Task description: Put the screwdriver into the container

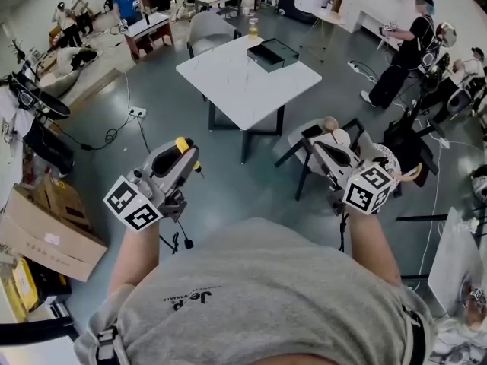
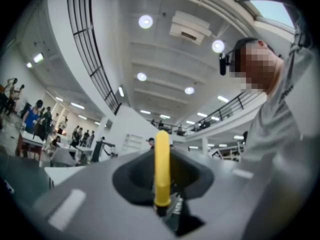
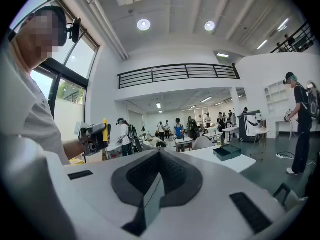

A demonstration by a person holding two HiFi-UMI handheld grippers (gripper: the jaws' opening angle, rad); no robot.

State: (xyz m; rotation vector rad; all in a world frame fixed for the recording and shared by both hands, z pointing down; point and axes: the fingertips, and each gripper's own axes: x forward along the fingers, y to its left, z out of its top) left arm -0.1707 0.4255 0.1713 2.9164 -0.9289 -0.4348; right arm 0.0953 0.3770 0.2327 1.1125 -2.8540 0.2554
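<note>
Head view first: the person is standing on the grey floor well back from the white table point(image 1: 228, 82), one claw in each hand, both held up in front of the grey t-shirt. The left claw point(image 1: 185, 153) has the yellow-handled screwdriver point(image 1: 183, 144) pinched in it, so the tool is nowhere near the table. The right claw point(image 1: 323, 149) is beside it, apart from it, over a chair. The dark open container point(image 1: 272, 52) sits near the table's far edge. Left gripper view: the left claw point(image 2: 164, 209) is clamped on the screwdriver point(image 2: 161, 164) near the base of the handle. The yellow handle sticks straight up out of the pads toward the ceiling lights. Right gripper view: the right claw point(image 3: 152, 194) has its pads pressed together with nothing between them. Beyond it you can see the table point(image 3: 220, 164) with the container point(image 3: 226, 152) on top, and off to the left the other claw holding that yellow handle upright.
</note>
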